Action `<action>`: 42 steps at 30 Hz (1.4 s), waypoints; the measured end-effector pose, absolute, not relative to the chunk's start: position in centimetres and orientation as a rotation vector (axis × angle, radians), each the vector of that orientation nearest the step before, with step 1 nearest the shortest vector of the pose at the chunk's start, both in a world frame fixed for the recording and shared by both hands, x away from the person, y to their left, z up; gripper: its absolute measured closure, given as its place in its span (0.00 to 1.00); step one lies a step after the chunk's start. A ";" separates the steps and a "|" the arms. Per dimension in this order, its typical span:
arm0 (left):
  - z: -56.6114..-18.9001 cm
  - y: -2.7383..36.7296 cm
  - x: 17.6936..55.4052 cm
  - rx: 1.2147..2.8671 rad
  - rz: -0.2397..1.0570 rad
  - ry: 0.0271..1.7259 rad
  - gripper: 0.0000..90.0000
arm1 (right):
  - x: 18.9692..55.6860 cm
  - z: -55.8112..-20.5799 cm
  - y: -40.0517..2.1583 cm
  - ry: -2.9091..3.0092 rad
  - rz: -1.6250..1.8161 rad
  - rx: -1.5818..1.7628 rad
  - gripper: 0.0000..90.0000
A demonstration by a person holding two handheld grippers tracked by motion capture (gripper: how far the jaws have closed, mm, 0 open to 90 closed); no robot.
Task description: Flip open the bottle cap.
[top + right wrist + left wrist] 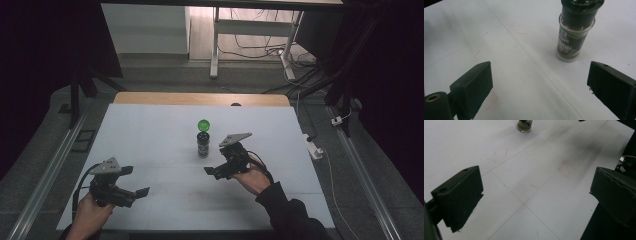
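Two hands reach in from six o'clock. Upright near mid-table (150, 135) stands a spice jar (203, 144) with a green ball (203, 124) on top. At its four o'clock, the right gripper (216, 170) gapes, released; the left gripper (137, 181), at seven o'clock, likewise gapes empty.

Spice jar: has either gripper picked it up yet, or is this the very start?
Looks like the start. The spice jar stands upright on the table, a green ball on top. Both the left gripper and right gripper are open and empty. Approach and grasp remain.
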State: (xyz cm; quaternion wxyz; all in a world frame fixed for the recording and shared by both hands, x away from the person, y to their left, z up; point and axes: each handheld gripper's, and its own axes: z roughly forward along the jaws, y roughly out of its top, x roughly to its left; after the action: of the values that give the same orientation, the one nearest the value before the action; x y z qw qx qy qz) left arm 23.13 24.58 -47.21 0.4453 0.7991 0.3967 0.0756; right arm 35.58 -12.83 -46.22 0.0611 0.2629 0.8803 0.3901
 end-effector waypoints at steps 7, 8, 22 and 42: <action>-47.5 26.3 21.6 1.969 0.224 1.043 0.00 | 33.8 -45.6 -15.2 2.618 1.200 0.812 0.00; -47.5 26.4 21.4 1.967 0.227 1.052 0.00 | 33.6 -45.5 -15.6 2.610 1.207 0.823 0.00; -47.7 27.3 20.1 1.989 0.311 1.123 0.00 | 30.4 -44.5 -21.2 2.498 1.209 0.933 0.00; -47.7 27.1 19.8 2.021 0.347 1.167 0.00 | 26.7 -45.5 -28.3 2.350 1.074 1.135 0.00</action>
State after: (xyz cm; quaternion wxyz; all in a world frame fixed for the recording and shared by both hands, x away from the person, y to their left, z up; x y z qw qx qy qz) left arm 19.84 27.15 -47.71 0.3810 0.7920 0.4573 0.1358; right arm 26.68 -28.25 -45.55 0.1591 0.3972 0.8220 0.3758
